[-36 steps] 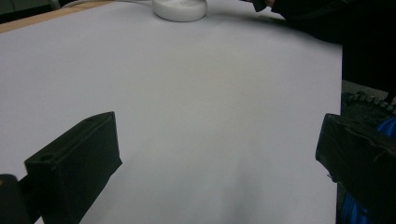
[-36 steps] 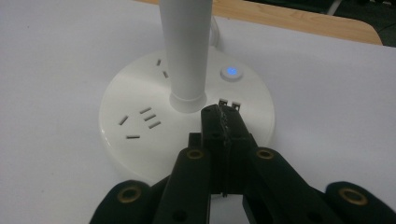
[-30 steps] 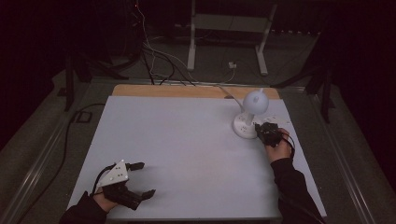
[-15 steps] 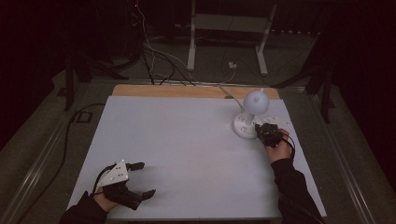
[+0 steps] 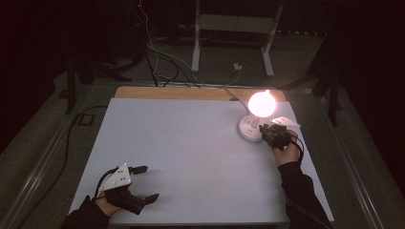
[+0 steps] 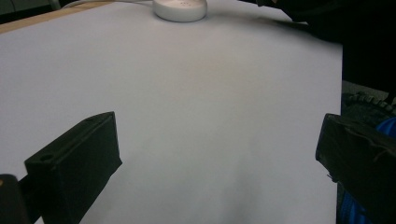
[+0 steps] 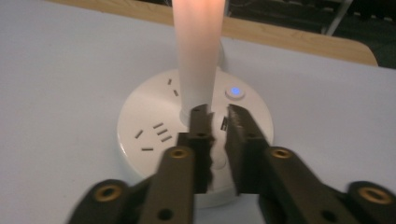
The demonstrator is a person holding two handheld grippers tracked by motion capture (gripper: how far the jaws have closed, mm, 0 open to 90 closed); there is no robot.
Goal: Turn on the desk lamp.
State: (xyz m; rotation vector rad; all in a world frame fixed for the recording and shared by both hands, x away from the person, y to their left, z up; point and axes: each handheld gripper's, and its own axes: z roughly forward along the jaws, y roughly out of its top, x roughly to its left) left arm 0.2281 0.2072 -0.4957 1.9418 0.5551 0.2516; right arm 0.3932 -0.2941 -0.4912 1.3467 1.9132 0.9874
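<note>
A lamp with a glowing round head point(image 5: 261, 102) stands on a round white base point(image 5: 249, 129) at the table's far right. In the right gripper view its lit stem point(image 7: 198, 51) rises from the base point(image 7: 149, 116), which has socket slots and a small blue light point(image 7: 236, 91). My right gripper point(image 5: 265, 131) is shut, and its tips point(image 7: 217, 112) rest on the base just in front of the stem. My left gripper point(image 5: 149, 182) lies at the near left of the white table top point(image 5: 191, 143), wide open with nothing between its jaws point(image 6: 217, 154).
A white cable point(image 5: 229, 91) runs from the lamp over the wooden back edge point(image 5: 191, 93) of the table to a plug point(image 5: 236, 67) on the floor. Cables and a metal stand point(image 5: 234, 28) stand behind the table. The room around is dark.
The lamp, unlit in the earlier frames, now glows brightly. My right gripper stays at the lamp's base, and the left gripper has not moved.
</note>
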